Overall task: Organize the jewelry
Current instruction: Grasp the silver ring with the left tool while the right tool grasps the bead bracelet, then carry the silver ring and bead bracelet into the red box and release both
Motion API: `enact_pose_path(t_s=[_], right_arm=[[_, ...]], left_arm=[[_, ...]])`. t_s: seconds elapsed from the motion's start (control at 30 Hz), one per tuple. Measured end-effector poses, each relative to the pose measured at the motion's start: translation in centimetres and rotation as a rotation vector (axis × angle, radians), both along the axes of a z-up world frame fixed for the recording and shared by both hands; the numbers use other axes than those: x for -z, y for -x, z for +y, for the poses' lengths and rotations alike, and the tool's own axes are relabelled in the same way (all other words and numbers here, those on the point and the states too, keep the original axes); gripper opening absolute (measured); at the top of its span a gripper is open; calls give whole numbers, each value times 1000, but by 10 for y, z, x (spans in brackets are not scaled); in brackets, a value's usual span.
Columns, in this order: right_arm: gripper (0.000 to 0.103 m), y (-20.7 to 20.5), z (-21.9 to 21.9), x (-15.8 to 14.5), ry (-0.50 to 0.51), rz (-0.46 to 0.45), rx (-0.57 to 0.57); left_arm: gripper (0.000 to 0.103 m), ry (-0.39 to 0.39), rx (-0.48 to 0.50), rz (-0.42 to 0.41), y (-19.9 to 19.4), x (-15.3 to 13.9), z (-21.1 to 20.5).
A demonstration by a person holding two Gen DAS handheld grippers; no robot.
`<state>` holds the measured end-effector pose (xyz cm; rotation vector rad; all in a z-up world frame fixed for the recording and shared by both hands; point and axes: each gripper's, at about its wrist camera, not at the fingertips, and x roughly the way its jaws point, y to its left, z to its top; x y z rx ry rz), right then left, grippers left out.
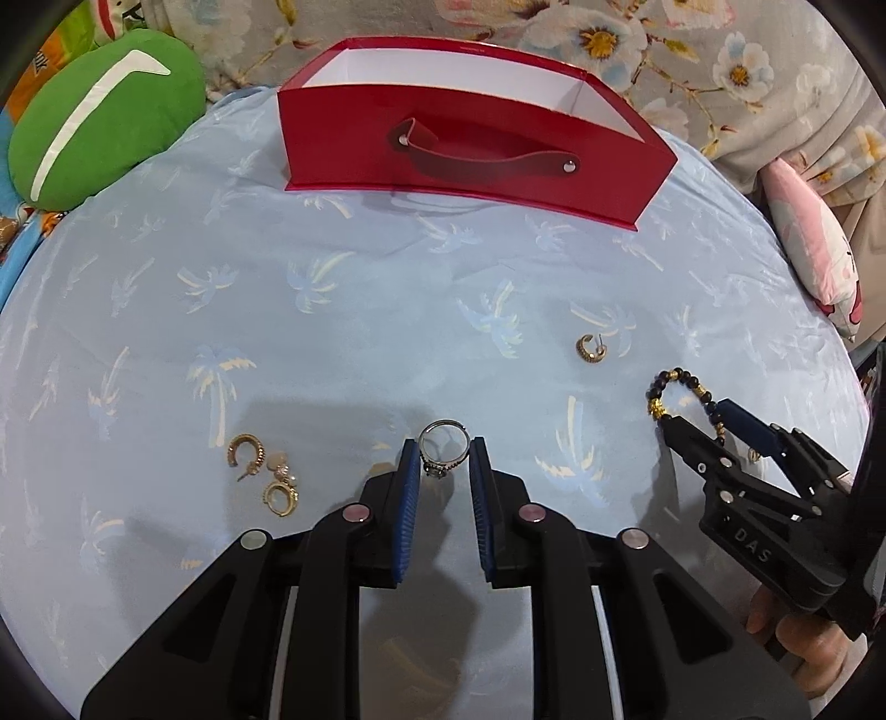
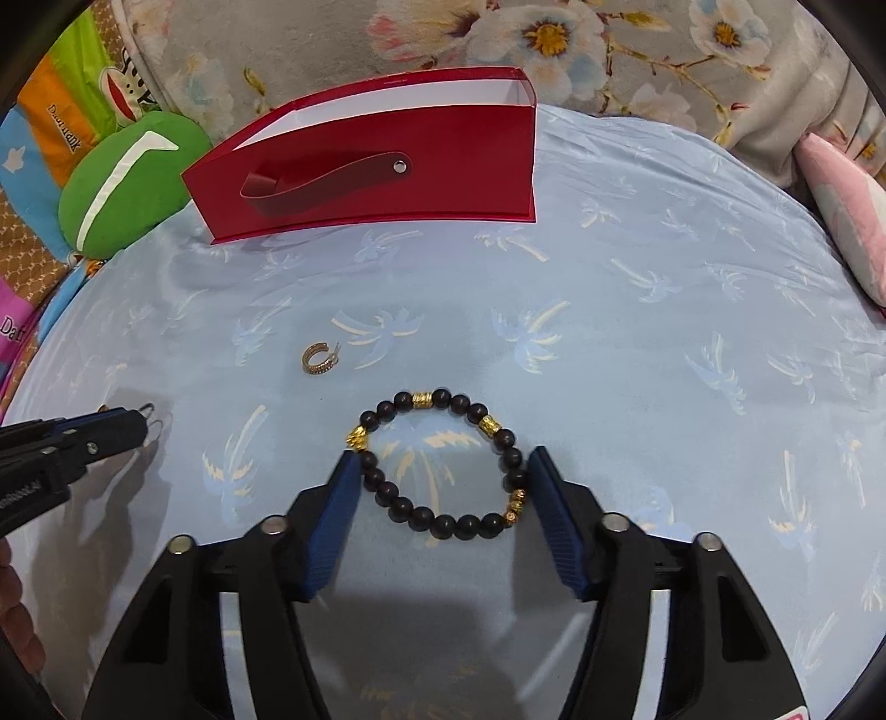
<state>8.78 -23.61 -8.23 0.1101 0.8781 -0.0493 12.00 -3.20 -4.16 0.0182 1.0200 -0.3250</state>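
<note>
A silver ring with a small stone stands between the tips of my left gripper; the pads touch or nearly touch its sides. A black bead bracelet with gold beads lies flat between the open fingers of my right gripper, which straddle it on the cloth. It also shows in the left wrist view. A gold hoop earring lies alone mid-cloth, also in the right wrist view. Several gold earrings lie left of my left gripper. An open red box stands at the back.
Everything lies on a light blue palm-print cloth. A green cushion sits at the back left, a pink pillow at the right, and floral fabric behind the red box.
</note>
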Motion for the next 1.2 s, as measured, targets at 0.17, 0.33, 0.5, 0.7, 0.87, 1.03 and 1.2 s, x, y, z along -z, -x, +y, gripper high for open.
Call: enact_pose_path(t_s=[0.17, 0.33, 0.5, 0.7, 0.87, 1.03, 1.2], right_arm=[[15, 0, -2, -1, 6, 0, 5], [14, 3, -5, -3, -29, -8, 16], [14, 11, -6, -15, -48, -45, 23], [14, 20, -7, -42, -57, -111, 27], [14, 27, -6, -66, -60, -165, 20], [14, 29, -7, -85, -54, -207, 13], [14, 25, -7, -104, -57, -248, 2]], left_arm=[[17, 13, -8, -3, -1, -4, 4], [17, 10, -15, -6, 0, -5, 5], [17, 5, -14, -23, 4, -11, 6], [17, 5, -15, -46, 7, -22, 5], [17, 5, -18, -64, 8, -30, 5], [17, 2, -25, -86, 8, -39, 6], [17, -1, -33, -116, 3, -51, 7]])
